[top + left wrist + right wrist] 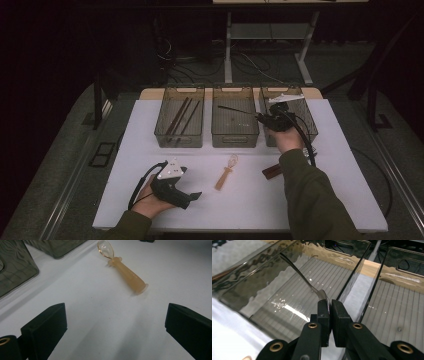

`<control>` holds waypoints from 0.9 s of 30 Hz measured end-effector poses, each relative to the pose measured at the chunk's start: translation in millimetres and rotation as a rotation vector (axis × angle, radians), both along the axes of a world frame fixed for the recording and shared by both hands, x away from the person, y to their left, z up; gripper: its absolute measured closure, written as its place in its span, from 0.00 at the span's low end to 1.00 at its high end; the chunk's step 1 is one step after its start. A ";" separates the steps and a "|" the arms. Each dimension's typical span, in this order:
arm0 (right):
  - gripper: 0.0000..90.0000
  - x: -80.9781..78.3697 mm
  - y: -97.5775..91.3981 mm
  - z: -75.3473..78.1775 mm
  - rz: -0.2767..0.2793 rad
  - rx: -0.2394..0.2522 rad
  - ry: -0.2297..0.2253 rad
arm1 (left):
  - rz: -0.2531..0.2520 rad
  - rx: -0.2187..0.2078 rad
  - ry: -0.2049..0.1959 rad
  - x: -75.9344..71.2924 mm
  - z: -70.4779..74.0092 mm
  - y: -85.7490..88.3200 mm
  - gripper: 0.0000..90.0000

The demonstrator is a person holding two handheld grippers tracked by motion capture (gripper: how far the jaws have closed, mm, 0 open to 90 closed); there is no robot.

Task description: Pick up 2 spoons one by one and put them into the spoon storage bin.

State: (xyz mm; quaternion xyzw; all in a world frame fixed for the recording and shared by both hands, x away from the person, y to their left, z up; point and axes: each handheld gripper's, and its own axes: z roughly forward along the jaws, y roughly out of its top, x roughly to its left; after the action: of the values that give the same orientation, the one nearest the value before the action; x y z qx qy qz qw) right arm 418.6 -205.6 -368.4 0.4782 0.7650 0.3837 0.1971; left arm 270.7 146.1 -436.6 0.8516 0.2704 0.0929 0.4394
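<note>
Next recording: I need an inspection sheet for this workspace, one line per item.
Surface: white table, bare between things.
Job's things: metal spoon held over the middle bin; left bin holds dark sticks; right bin.
Clutter: orange-handled whisk; brown piece by the sleeve.
Grippers: right gripper shut on the spoon; left gripper open, low over the table.
Cables: black cable trails from the right gripper; more on the floor.
Surroundings: dark room, desk legs.

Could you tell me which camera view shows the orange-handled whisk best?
The left gripper view: the whisk lies close and sharp on the white table, ahead of open jaws. The high view shows it small; the right gripper view looks into the bins instead.
</note>
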 end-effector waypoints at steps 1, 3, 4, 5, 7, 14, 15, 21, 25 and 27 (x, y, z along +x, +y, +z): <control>0.95 2.6 2.1 -0.3 -0.001 0.000 0.001 | 0.000 -0.002 0.000 -0.1 -0.1 0.0 0.03; 0.95 7.2 6.8 -0.6 -0.010 -0.016 0.006 | -0.001 -0.001 -0.001 -0.2 -0.1 0.0 0.03; 0.95 9.4 8.8 -0.8 -0.013 -0.024 0.007 | -0.002 0.000 -0.001 -0.2 -0.1 -0.2 0.03; 0.95 11.7 10.5 -1.2 -0.013 -0.026 0.008 | -0.002 0.000 -0.001 -0.4 -0.1 -0.4 0.03; 0.95 15.4 14.1 -2.0 -0.019 -0.032 0.015 | -0.005 0.003 -0.003 -0.5 0.0 -0.5 0.03; 0.85 22.4 25.9 -4.7 -0.004 -0.037 0.009 | -0.015 0.016 -0.012 0.1 0.3 -0.1 0.03; 0.80 22.6 27.5 -4.7 0.000 -0.028 0.002 | -0.014 0.013 -0.012 0.1 0.3 -0.3 0.03; 0.68 21.0 29.3 -2.5 0.018 -0.030 -0.011 | -0.021 0.022 -0.015 0.5 0.5 -0.1 0.03; 0.62 19.7 26.4 -1.4 0.026 0.005 0.006 | -0.020 0.016 -0.009 0.4 0.1 -0.2 0.03; 0.60 18.0 24.9 0.0 0.039 0.033 0.010 | -0.013 0.008 -0.007 0.2 -0.4 -0.8 0.03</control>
State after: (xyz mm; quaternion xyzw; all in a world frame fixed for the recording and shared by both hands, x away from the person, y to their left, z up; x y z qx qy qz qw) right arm 436.6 -180.7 -368.4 0.4686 0.7685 0.3978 0.1778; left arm 270.9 145.3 -437.1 0.8547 0.2629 0.0938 0.4376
